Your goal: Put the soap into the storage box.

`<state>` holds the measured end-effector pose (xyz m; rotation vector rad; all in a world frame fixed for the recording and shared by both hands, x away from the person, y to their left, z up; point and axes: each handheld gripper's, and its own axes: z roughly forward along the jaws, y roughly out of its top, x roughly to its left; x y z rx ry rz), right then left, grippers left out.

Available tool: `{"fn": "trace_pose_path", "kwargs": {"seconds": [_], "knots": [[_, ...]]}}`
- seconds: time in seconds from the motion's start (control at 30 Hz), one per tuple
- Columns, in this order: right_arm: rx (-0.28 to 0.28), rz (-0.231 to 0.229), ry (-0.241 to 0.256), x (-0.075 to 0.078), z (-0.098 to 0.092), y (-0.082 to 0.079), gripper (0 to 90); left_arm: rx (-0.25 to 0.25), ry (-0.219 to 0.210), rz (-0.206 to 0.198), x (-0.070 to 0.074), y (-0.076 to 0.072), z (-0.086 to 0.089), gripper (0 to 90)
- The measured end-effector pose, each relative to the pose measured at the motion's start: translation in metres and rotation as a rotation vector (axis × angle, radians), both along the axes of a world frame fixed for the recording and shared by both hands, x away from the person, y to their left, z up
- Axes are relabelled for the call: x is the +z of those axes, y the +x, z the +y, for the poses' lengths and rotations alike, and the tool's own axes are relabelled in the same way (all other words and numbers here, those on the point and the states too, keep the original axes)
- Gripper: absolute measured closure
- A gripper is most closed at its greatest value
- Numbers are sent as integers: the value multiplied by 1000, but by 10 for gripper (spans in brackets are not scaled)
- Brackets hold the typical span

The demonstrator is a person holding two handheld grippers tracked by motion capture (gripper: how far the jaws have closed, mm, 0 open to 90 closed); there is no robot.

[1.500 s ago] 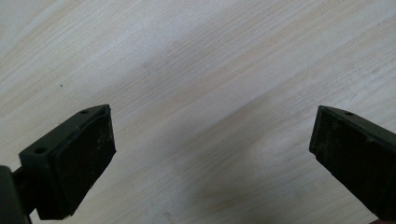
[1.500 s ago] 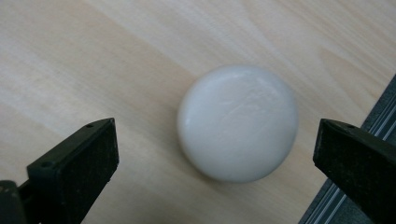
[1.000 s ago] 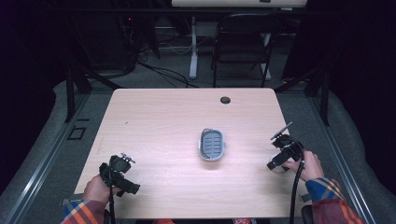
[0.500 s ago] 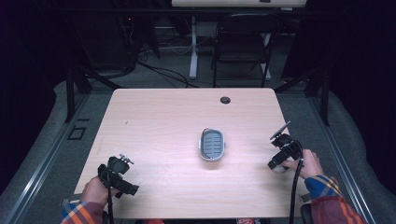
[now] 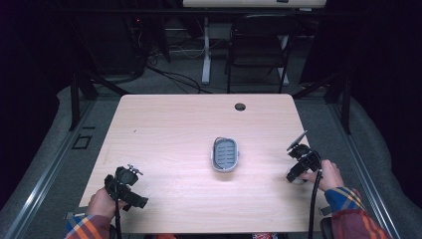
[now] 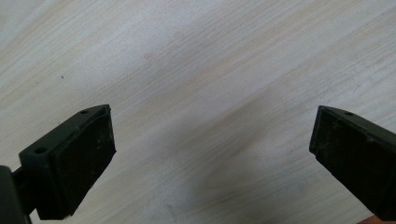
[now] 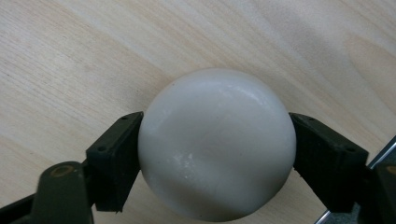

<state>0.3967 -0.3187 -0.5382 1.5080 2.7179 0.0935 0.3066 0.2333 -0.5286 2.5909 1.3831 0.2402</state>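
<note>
The white soap bar, smooth and rounded, sits between the jaws of my right tool, both pads pressed against its flanks, so that tool is clamped on it. Beneath it in the right gripper view I see bare wood grain close by; whether the bar rests on the table or is lifted just clear, I cannot tell. In the high view my right tool is at the table's right edge, and the bar itself is too small there to make out.

The grey soap dish stands near the middle of the table, well apart from the right tool and to its left, its slatted floor empty as far as I can see.

My left tool has its jaws wide apart with nothing between them, just the wood below. In the high view it idles near the front-left corner, well away from the dish.

I judge the step in hand to be the grasp of the bar, with the carry to the dish to follow. The next move calls for a firm hold on a slick, curved thing, a lift clear of the wood, a sweep left over the dish, and a low release so the bar settles flat inside the rim.
</note>
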Motion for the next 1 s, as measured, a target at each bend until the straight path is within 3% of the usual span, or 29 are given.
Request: {"fn": "trace_pose_path", "kwargs": {"seconds": [0.07, 0.1, 0.2, 0.23, 0.37, 0.4, 0.43, 0.57, 0.6, 0.67, 0.73, 0.87, 0.9, 0.93, 1.0], "knots": [[-7, -3, 5, -1, 0, 0, 238, 0, 1, 1, 0, 0, 0, 0], [-37, -28, 29, -3, 1, -2, 238, 0, 2, 1, 0, 0, 0, 0], [-16, 8, -6, 0, -1, 1, 239, 0, 0, 0, 0, 0, 0, 0], [-52, -22, 21, -3, -1, -1, 240, 0, 1, 0, 0, 0, 0, 0], [-30, -3, -5, 1, -2, 1, 241, -2, 2, -3, 0, 0, 0, 0], [-32, -5, 8, 1, -2, 0, 240, -2, 2, -4, 0, 0, 0, 0], [-69, -46, 51, -1, 0, -3, 241, -2, 2, -3, 0, 0, 0, 0], [-22, -13, 17, 6, 0, -1, 241, -2, 2, -4, 0, 0, 0, 0], [-37, -29, 32, 5, 1, -2, 241, -2, 2, -3, 0, 0, 0, 0], [-14, -13, 7, 8, 1, -1, 241, -2, 2, -4, 0, 0, 0, 0], [-33, -36, 35, 8, 2, -2, 241, -2, 3, -3, 0, 0, 0, 0], [-7, -15, 11, 11, 3, -1, 241, -2, 3, -4, 0, 0, 0, 0], [-9, -24, 20, 10, 4, -1, 241, -3, 3, -4, 0, 0, 0, 0], [-43, -61, 62, 6, 5, -4, 241, -2, 3, -4, 0, 0, 0, 0], [-8, -31, 28, 10, 6, -2, 241, -2, 3, -4, 0, 0, 0, 0]]}}
